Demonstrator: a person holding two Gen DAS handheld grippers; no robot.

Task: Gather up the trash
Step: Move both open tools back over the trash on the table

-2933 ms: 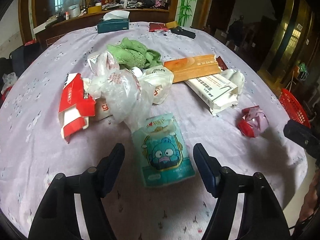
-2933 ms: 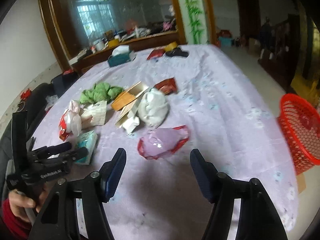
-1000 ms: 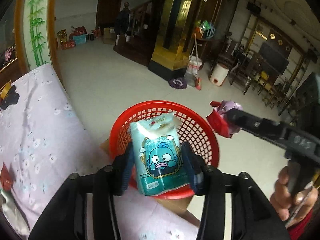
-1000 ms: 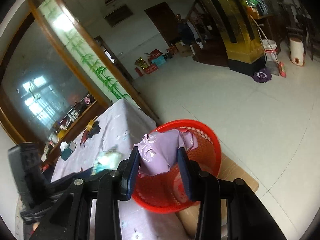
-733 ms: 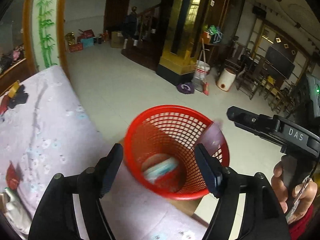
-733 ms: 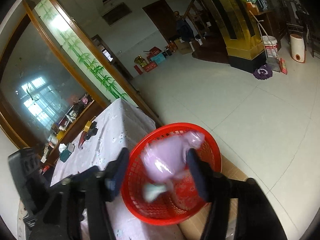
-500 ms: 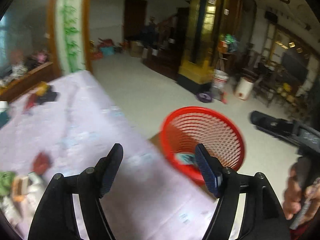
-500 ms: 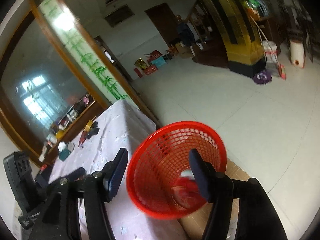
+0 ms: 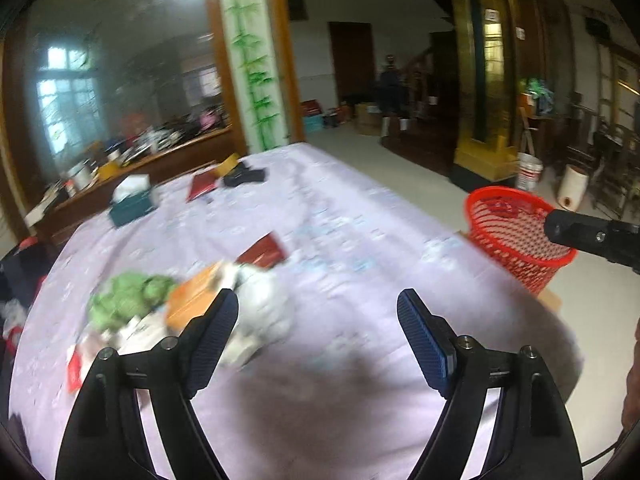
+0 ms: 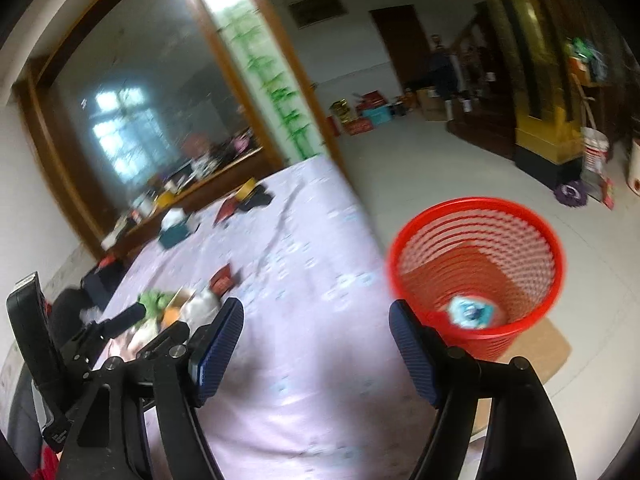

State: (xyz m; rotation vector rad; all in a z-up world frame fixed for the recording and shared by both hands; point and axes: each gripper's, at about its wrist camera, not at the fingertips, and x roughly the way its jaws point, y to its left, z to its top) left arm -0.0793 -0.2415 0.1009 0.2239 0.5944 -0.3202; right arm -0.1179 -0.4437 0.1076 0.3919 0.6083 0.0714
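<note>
— Both tongs are empty? 
— Yes. The left gripper (image 9: pixel 318 306) and the right gripper (image 10: pixel 316 316) stand wide; their jaws have just been opening, nothing between them. 
— And the trash? 
— The teal packet (image 10: pixel 468 314) lies in the red basket (image 10: pixel 478 216), right of the right tongs. The remaining pile (image 9: pixel 188 308) is ahead-left of the left tongs, on the table (image 9: pixel 344 248). 
— Any risk? 
— I think a hasty grab at the blurred, overlapping pile can pinch the tablecloth or scatter pieces.

Both wrist cameras look forward and downward from just above the counter (image 9: pixel 340 216); the 2 views share its cloth top and the red basket (image 10: pixel 478 268) beside it.
</note>
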